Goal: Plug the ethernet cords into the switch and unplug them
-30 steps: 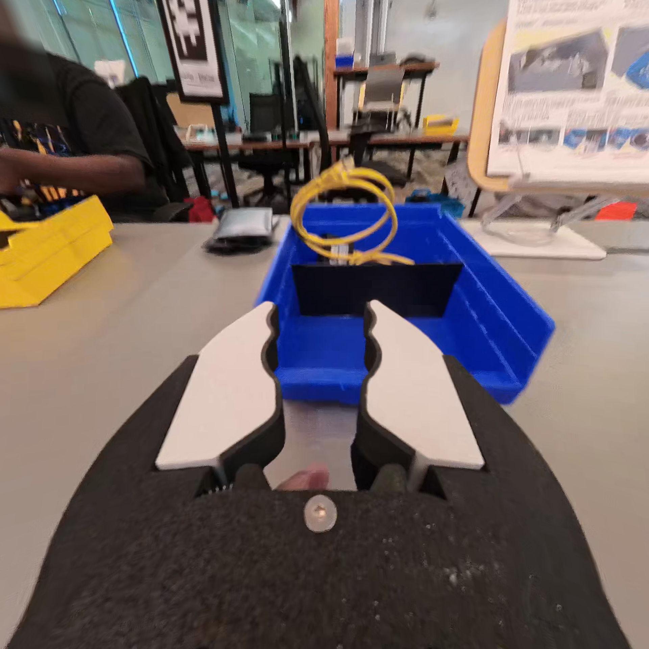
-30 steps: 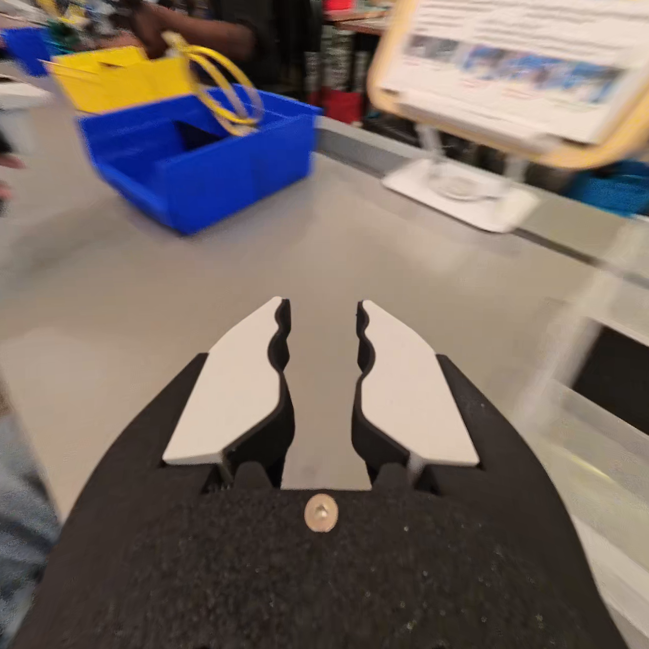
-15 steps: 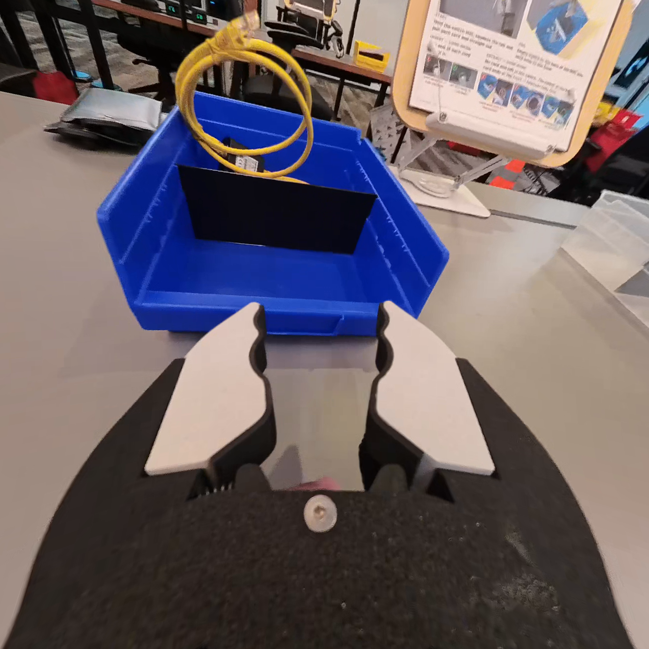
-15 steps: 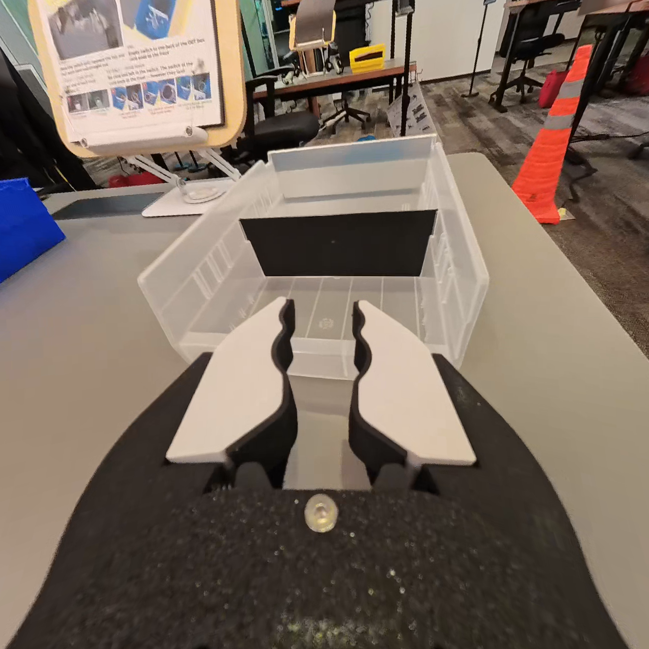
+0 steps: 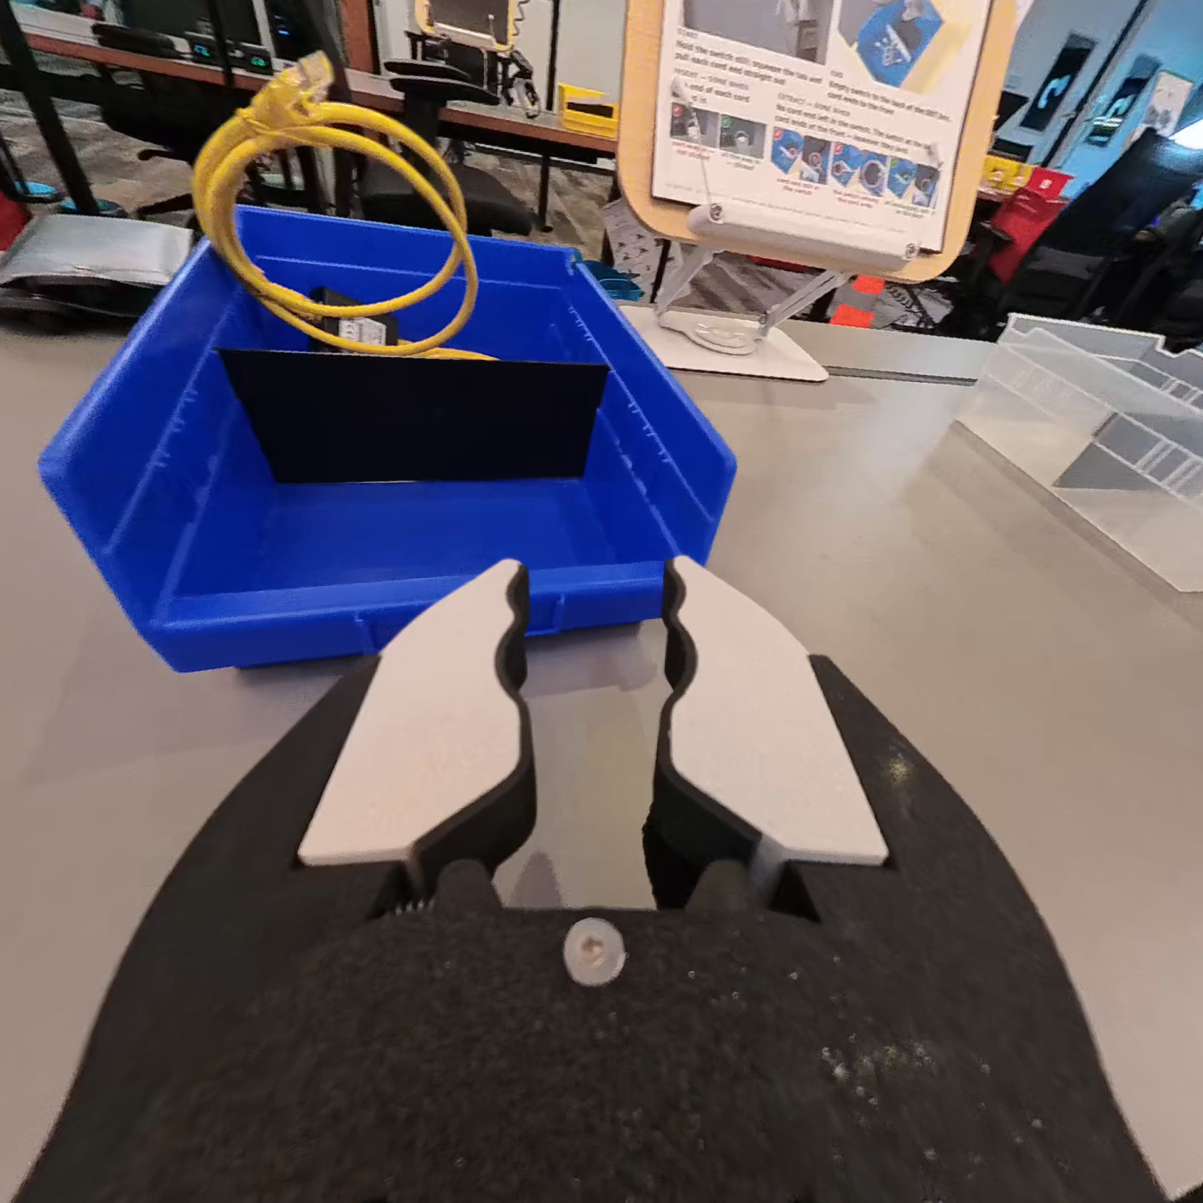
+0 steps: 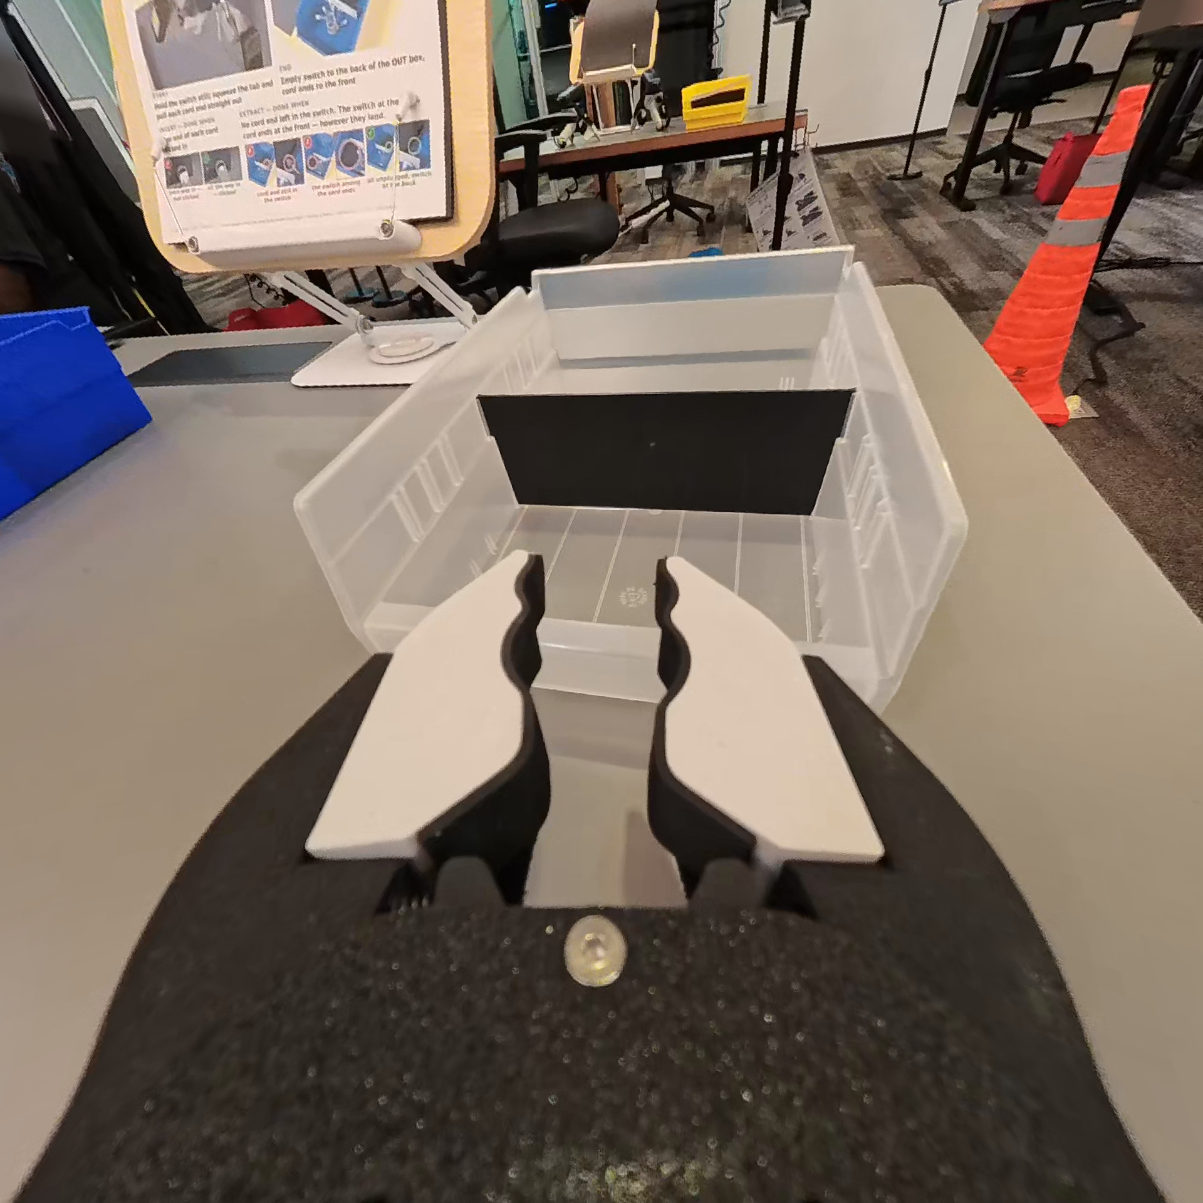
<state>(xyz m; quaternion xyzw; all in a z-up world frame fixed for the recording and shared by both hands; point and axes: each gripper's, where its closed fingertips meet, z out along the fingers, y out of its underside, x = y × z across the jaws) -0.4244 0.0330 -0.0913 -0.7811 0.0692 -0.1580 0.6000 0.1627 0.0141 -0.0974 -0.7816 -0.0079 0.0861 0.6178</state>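
Note:
In the left wrist view a blue bin (image 5: 163, 456) stands on the grey table with a black divider (image 5: 416, 416) across it. Behind the divider lie a black switch (image 5: 355, 325) and a coiled yellow ethernet cord (image 5: 325, 195) that rises above the rim. My left gripper (image 5: 592, 579) is open and empty, just short of the bin's front wall. In the right wrist view my right gripper (image 6: 595, 573) is open and empty in front of a clear plastic bin (image 6: 403, 495) with its own black divider (image 6: 664, 449). The blue bin's corner (image 6: 58, 390) shows at the left.
An instruction sheet on a wooden stand (image 5: 807, 117) stands at the table's back between the bins; it also shows in the right wrist view (image 6: 293, 124). The clear bin (image 5: 1106, 423) is at the right of the left view. An orange cone (image 6: 1067, 260) stands on the floor past the table's right edge. The gap from one gripper's tips to the other's is roughly 60 cm. My left gripper's tips are some 30 cm from the black switch (image 5: 355, 325).
Both grippers swung round: the left now faces the blue bin from higher and closer, the right turned from the blue bin to the clear one. The left jaws widened, then narrowed, on nothing.

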